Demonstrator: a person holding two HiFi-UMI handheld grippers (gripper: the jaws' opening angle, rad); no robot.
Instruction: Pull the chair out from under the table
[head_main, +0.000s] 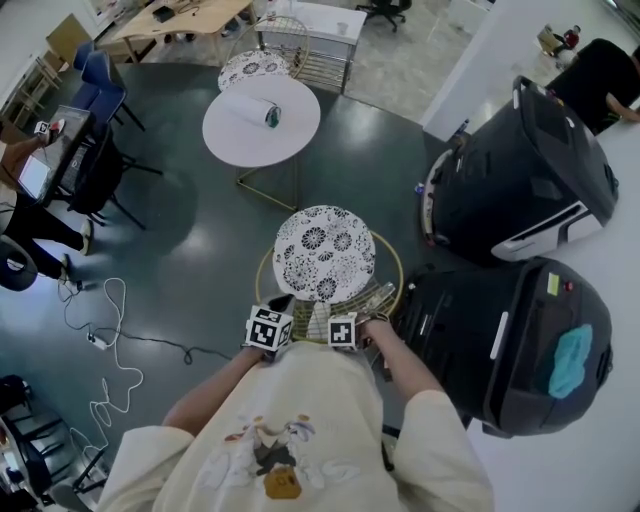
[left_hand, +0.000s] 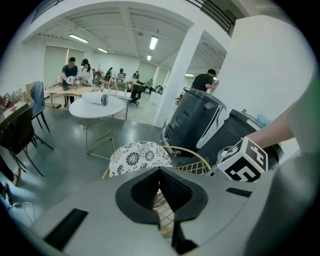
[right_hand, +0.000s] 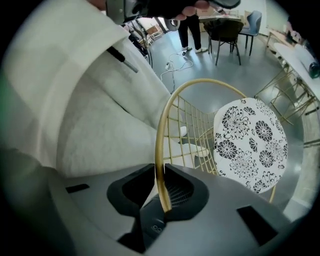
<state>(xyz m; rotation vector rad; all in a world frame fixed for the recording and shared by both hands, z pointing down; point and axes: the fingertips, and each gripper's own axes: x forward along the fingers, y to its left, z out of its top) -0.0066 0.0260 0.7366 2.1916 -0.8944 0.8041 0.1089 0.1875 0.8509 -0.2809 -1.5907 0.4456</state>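
Grey floor (head_main: 200, 230); chair (head_main: 325, 250) stands clear of the round white worktop (head_main: 250, 125), at its 6 o'clock. Right tool (right_hand: 161, 192) clamps the gold back rim (right_hand: 159, 145). Left tool (left_hand: 161, 197) is closed on the same back, at 9 o'clock of the right.

Dark grey floor (head_main: 200, 235), wire chair (head_main: 325, 252), round white table (head_main: 250, 142), white cable (head_main: 96, 340)

Open floor (head_main: 190, 250) left of chair (head_main: 325, 250), black machines (head_main: 510, 340) close on its right, round table (head_main: 262, 125) beyond
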